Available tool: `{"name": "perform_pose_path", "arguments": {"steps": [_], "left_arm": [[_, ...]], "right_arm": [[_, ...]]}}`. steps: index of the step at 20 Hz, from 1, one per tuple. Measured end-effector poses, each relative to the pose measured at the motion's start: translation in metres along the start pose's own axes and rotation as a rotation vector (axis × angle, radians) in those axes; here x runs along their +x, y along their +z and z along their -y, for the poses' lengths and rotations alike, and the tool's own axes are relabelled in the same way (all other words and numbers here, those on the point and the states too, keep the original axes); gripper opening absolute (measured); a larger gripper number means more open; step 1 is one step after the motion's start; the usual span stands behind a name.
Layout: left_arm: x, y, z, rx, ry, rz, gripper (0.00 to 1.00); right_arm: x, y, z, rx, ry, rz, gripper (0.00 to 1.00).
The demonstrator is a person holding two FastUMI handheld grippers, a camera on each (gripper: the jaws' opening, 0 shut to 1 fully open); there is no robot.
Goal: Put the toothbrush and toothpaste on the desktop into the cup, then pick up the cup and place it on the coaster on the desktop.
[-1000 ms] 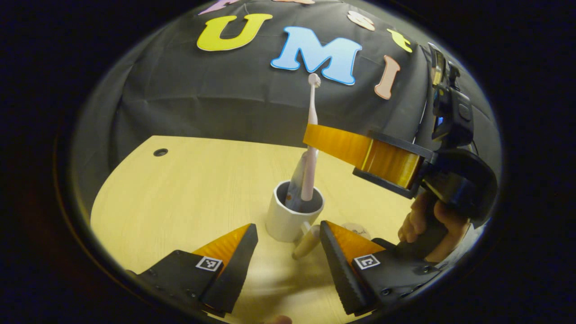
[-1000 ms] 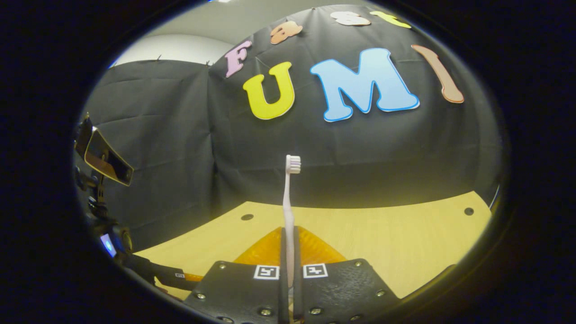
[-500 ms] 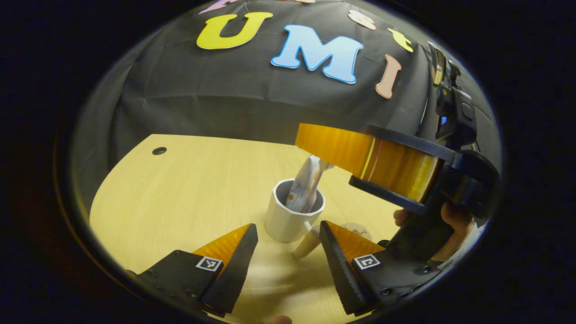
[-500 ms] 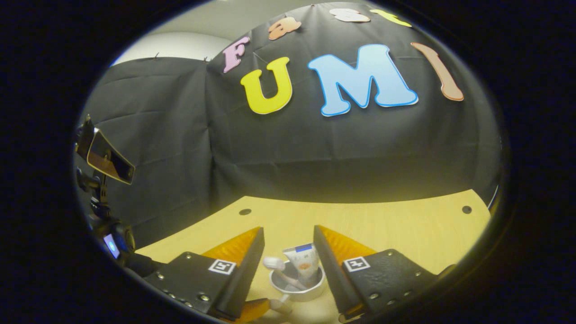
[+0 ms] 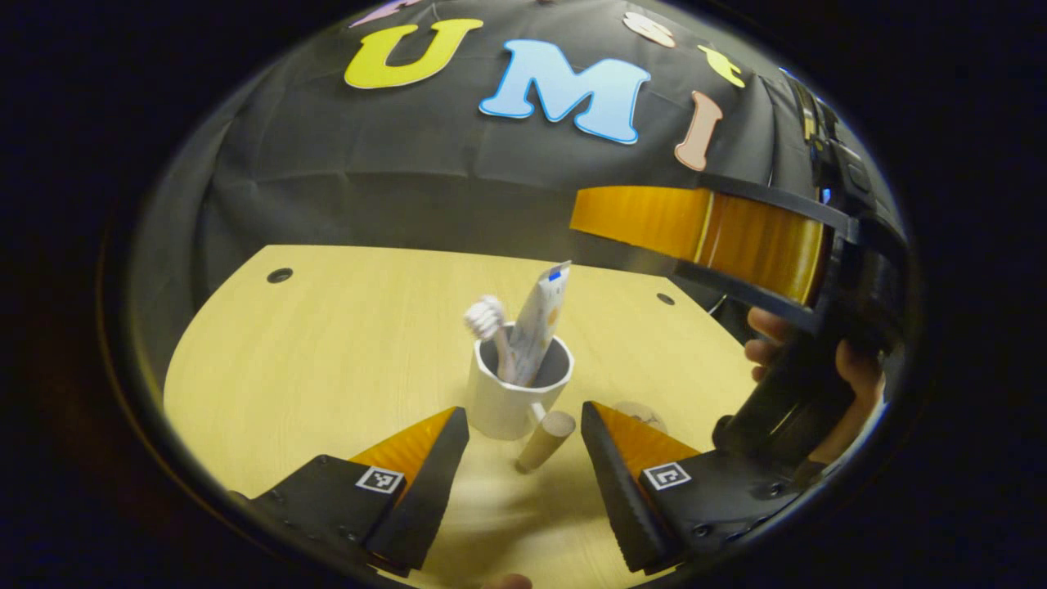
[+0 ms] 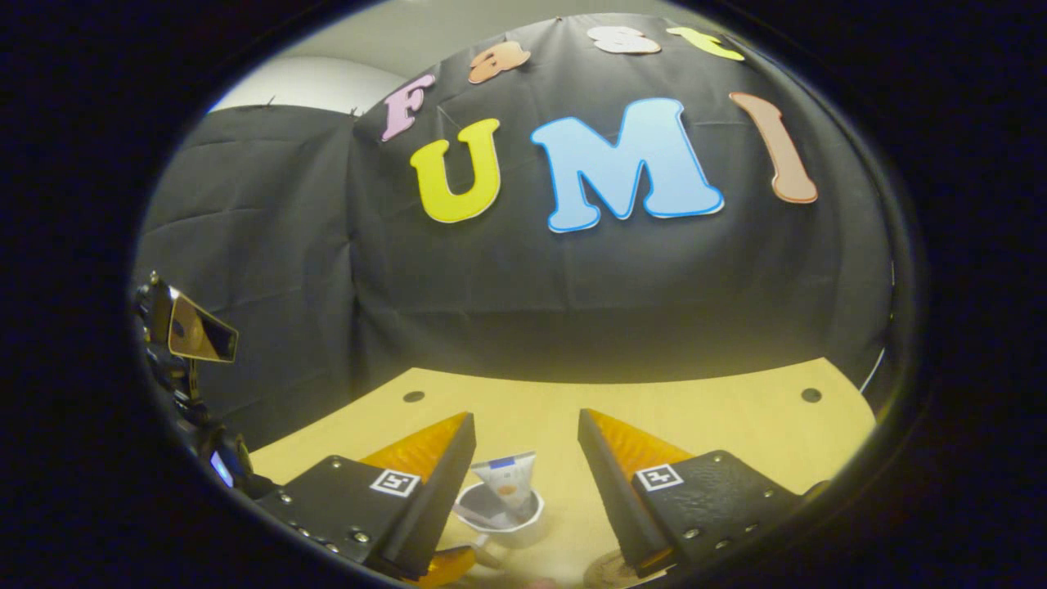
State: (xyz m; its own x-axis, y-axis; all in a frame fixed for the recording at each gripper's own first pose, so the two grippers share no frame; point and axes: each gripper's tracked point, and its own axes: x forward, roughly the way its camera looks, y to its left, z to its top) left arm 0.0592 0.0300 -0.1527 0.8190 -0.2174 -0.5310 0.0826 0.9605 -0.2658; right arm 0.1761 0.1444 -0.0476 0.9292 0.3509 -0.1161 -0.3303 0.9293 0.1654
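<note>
At centre of the left gripper view, your cup holds the toothbrush and toothpaste; the coaster lies lower right. Your left gripper and right gripper both gape wide, holding nothing.

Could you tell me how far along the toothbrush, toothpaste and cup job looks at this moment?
The filling step looks done: toothbrush and toothpaste both stand in the cup. Nothing is in hand; the left gripper is open near the cup's handle, and the right gripper is open above it. Left: lift the cup off the desktop onto the coaster beside it.
</note>
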Motion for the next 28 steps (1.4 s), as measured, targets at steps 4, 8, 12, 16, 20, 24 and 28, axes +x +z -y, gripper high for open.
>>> {"name": "perform_pose_path", "arguments": {"steps": [4,8,12,16,20,24,28], "left_arm": [[0.01,-0.007,0.01,-0.008,0.012,-0.061,0.91],[0.019,-0.017,0.014,-0.031,0.032,-0.136,0.94],[0.029,-0.018,0.015,-0.045,0.054,-0.201,0.99],[0.04,-0.02,0.015,-0.028,0.082,-0.269,0.94],[0.05,-0.03,0.013,-0.018,0.101,-0.369,0.95],[0.059,-0.034,0.004,-0.027,0.132,-0.436,0.93],[0.063,-0.03,-0.005,-0.051,0.166,-0.475,0.75]], "right_arm": [[-0.021,0.006,0.023,-0.011,-0.046,-0.026,0.81],[-0.043,0.012,0.043,-0.034,-0.082,-0.032,0.81],[-0.06,0.014,0.063,-0.068,-0.126,-0.043,0.81],[-0.077,0.01,0.076,-0.049,-0.154,-0.062,0.81],[-0.094,0.006,0.093,-0.04,-0.196,-0.078,0.81],[-0.115,-0.009,0.113,-0.035,-0.239,-0.124,0.81],[-0.134,-0.023,0.129,-0.013,-0.277,-0.165,0.81]]}}
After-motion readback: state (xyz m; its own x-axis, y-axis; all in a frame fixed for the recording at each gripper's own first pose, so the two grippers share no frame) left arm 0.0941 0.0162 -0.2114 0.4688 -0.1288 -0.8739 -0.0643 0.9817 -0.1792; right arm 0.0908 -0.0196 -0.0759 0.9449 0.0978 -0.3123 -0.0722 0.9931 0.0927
